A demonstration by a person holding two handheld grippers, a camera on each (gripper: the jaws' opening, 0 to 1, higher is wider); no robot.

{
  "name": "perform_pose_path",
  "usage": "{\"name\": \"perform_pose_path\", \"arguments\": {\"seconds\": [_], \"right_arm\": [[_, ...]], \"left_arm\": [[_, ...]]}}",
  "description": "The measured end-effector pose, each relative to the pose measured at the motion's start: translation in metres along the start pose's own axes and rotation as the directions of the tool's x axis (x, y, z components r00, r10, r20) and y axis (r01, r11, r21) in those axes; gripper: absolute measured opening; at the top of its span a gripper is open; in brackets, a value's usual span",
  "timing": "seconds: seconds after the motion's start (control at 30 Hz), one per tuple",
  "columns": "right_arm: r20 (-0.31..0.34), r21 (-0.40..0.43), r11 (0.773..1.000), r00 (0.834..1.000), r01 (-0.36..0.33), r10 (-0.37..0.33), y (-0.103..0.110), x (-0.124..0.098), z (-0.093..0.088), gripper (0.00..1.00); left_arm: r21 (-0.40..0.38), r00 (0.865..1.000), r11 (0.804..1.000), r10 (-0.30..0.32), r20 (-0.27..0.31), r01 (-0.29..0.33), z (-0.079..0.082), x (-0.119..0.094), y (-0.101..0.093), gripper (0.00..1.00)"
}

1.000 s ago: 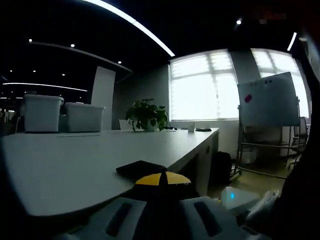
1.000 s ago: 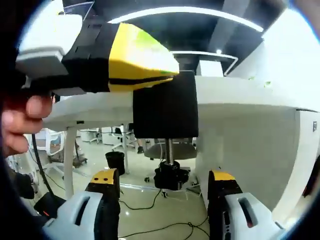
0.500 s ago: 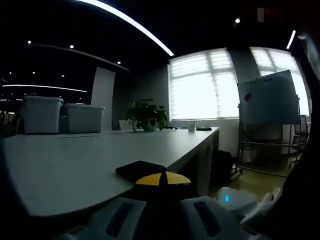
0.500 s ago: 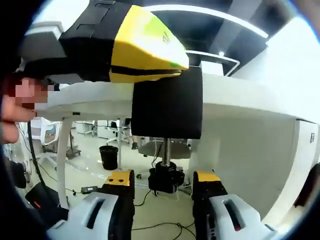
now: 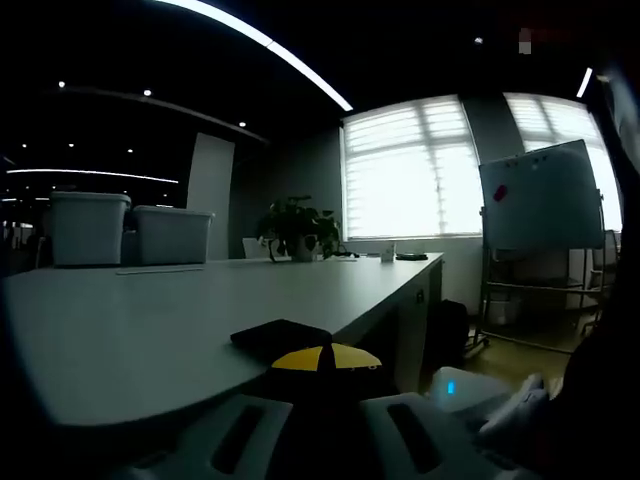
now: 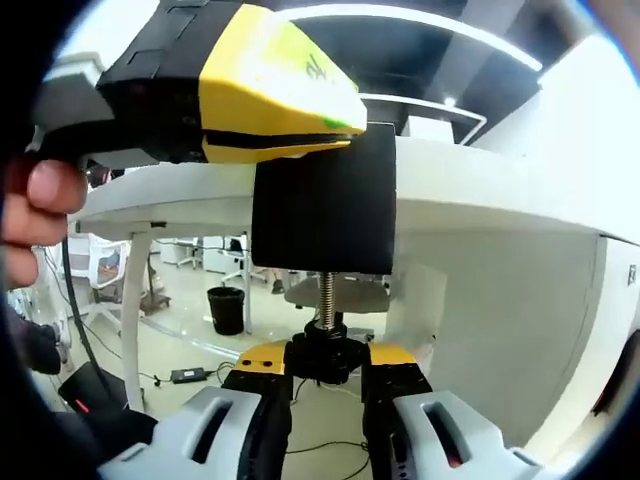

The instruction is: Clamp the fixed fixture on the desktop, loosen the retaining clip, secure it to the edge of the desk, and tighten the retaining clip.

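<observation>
A black clamp fixture (image 6: 322, 208) sits over the edge of the white desk (image 6: 480, 190). Its threaded screw (image 6: 325, 292) hangs down to a black knob (image 6: 326, 352). My right gripper (image 6: 326, 362) is under the desk edge, its yellow-tipped jaws shut against both sides of that knob. My left gripper (image 6: 300, 110), held by a hand (image 6: 38, 205), comes in from the upper left and grips the fixture's top. In the left gripper view, my left gripper (image 5: 325, 358) has its yellow tips together on the black fixture (image 5: 280, 337) at the edge of the desk (image 5: 140, 320).
Two pale storage bins (image 5: 88, 228) and a potted plant (image 5: 298, 228) stand at the far end of the desk. A whiteboard (image 5: 545, 195) stands to the right by the windows. Under the desk are a leg (image 6: 138, 300), a black waste bin (image 6: 227, 308) and floor cables.
My right gripper's jaws have risen and come together from wide apart onto the knob under the fixture. The left gripper still holds the fixture's top.
</observation>
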State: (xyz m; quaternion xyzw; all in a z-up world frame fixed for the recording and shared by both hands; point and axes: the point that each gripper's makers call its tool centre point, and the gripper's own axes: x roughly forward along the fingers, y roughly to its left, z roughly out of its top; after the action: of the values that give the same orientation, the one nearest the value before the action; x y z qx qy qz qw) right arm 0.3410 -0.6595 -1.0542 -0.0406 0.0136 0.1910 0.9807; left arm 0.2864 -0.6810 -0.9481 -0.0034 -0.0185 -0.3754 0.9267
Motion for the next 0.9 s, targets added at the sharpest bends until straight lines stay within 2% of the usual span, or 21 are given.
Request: {"name": "perform_pose_path", "arguments": {"seconds": [0.1, 0.17, 0.2, 0.23, 0.3, 0.37, 0.47, 0.57, 0.63, 0.73, 0.77, 0.8, 0.83, 0.9], "right_arm": [[0.0, -0.021, 0.995, 0.995, -0.098, 0.098, 0.003, 0.001, 0.0, 0.24], [-0.001, -0.053, 0.983, 0.984, -0.175, 0.175, 0.004, 0.0, 0.0, 0.24], [-0.003, -0.063, 0.974, 0.976, -0.216, 0.217, 0.005, 0.001, 0.0, 0.24], [-0.007, -0.071, 0.959, 0.961, -0.276, 0.276, 0.007, 0.002, 0.0, 0.24], [-0.013, -0.09, 0.935, 0.939, -0.342, 0.343, 0.01, 0.003, 0.001, 0.24], [-0.002, -0.053, 0.905, 0.906, -0.423, 0.423, 0.014, 0.002, 0.001, 0.24], [0.021, -0.087, 0.832, 0.834, -0.548, 0.551, 0.017, 0.001, 0.001, 0.24], [-0.007, -0.105, 0.757, 0.761, -0.645, 0.648, 0.02, 0.0, 0.001, 0.24], [-0.019, -0.131, 0.702, 0.71, -0.7, 0.704, 0.022, -0.002, 0.001, 0.24], [-0.015, -0.151, 0.637, 0.646, -0.756, 0.763, 0.026, -0.004, 0.002, 0.24], [-0.026, -0.139, 0.624, 0.633, -0.769, 0.774, 0.026, -0.004, 0.001, 0.24], [-0.015, -0.228, 0.585, 0.604, -0.778, 0.797, 0.029, -0.004, 0.005, 0.24], [-0.026, -0.18, 0.604, 0.618, -0.776, 0.786, 0.027, -0.005, 0.001, 0.24], [-0.027, -0.167, 0.605, 0.617, -0.778, 0.786, 0.027, -0.005, 0.001, 0.24]], "left_arm": [[0.003, 1.0, 1.0, -0.002, -0.007, 0.002, -0.001, 0.001, -0.001, 0.02], [0.008, 1.0, 1.0, -0.006, -0.013, 0.006, -0.002, 0.002, -0.003, 0.02], [0.009, 1.0, 1.0, -0.007, -0.014, 0.007, -0.002, 0.002, -0.003, 0.02], [0.007, 1.0, 1.0, -0.008, -0.015, 0.008, -0.002, 0.003, -0.004, 0.02], [0.01, 1.0, 1.0, -0.009, -0.018, 0.009, -0.003, 0.004, -0.006, 0.02], [0.019, 1.0, 1.0, -0.008, -0.023, 0.008, -0.004, 0.006, -0.008, 0.02], [0.023, 1.0, 1.0, -0.008, -0.028, 0.009, -0.004, 0.006, -0.008, 0.02], [0.022, 0.999, 1.0, -0.01, -0.034, 0.01, -0.004, 0.006, -0.009, 0.02], [0.023, 0.999, 1.0, -0.008, -0.039, 0.009, -0.004, 0.007, -0.009, 0.02], [0.035, 0.999, 0.999, -0.002, -0.047, 0.003, -0.004, 0.008, -0.011, 0.02], [0.038, 0.999, 0.999, 0.002, -0.048, 0.0, -0.004, 0.008, -0.012, 0.02], [0.041, 0.999, 0.999, 0.004, -0.049, -0.002, -0.005, 0.008, -0.012, 0.02], [0.041, 0.999, 0.999, 0.005, -0.051, -0.003, -0.005, 0.008, -0.011, 0.02], [0.038, 0.999, 0.999, 0.006, -0.052, -0.004, -0.005, 0.008, -0.011, 0.02]]}}
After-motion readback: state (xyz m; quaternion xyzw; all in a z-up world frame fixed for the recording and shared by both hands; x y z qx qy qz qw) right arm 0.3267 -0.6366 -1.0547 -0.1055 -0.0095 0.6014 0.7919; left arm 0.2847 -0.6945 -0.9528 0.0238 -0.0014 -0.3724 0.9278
